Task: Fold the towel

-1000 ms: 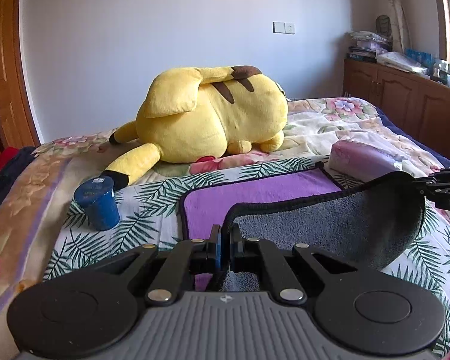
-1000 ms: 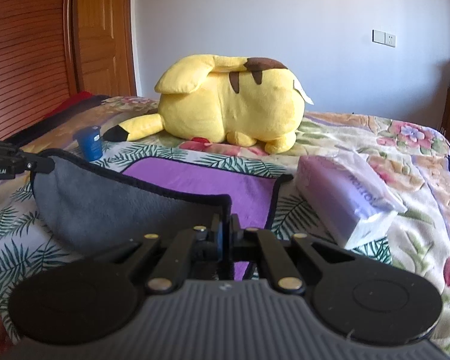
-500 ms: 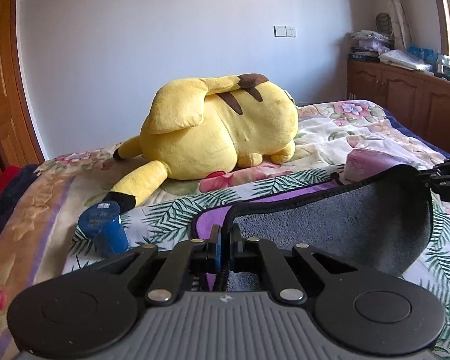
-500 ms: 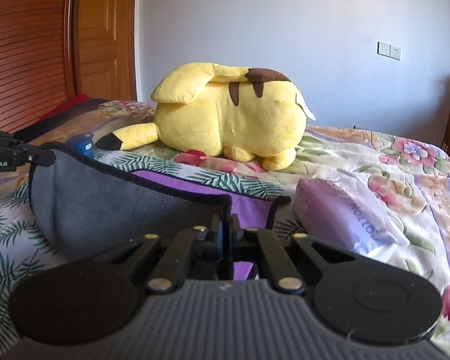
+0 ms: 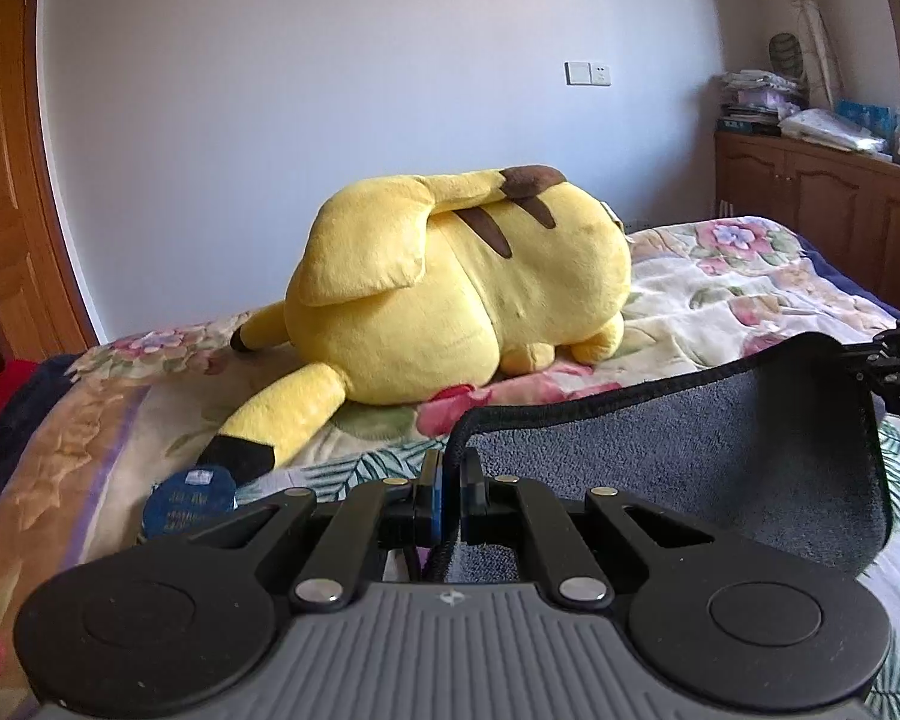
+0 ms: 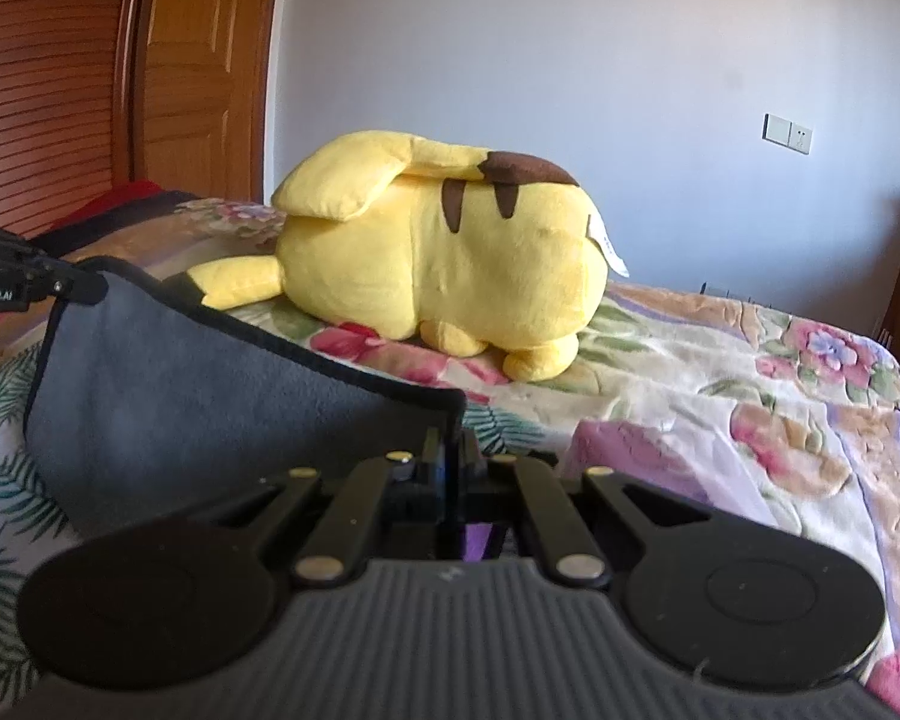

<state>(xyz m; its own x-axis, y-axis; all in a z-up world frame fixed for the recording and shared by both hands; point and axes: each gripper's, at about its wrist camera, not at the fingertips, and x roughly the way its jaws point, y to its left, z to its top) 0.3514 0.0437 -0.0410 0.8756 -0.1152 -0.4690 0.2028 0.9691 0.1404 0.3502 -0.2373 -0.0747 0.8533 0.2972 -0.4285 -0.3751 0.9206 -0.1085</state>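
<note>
The towel is grey on the side facing me, purple on the other, with a black hem. It hangs lifted between both grippers above the bed. My left gripper is shut on its left corner. My right gripper is shut on the other corner; the towel stretches left from it. Each gripper shows at the edge of the other's view, the right one and the left one. The towel's lower part is hidden behind the gripper bodies.
A large yellow plush toy lies on the floral bedspread beyond the towel. A blue cup stands at the left. A pink tissue pack lies at the right. Wooden cabinets and a wardrobe flank the bed.
Both grippers have risen and moved forward toward the plush toy, carrying the towel's near edge with them. The purple side on the bed has dropped out of sight.
</note>
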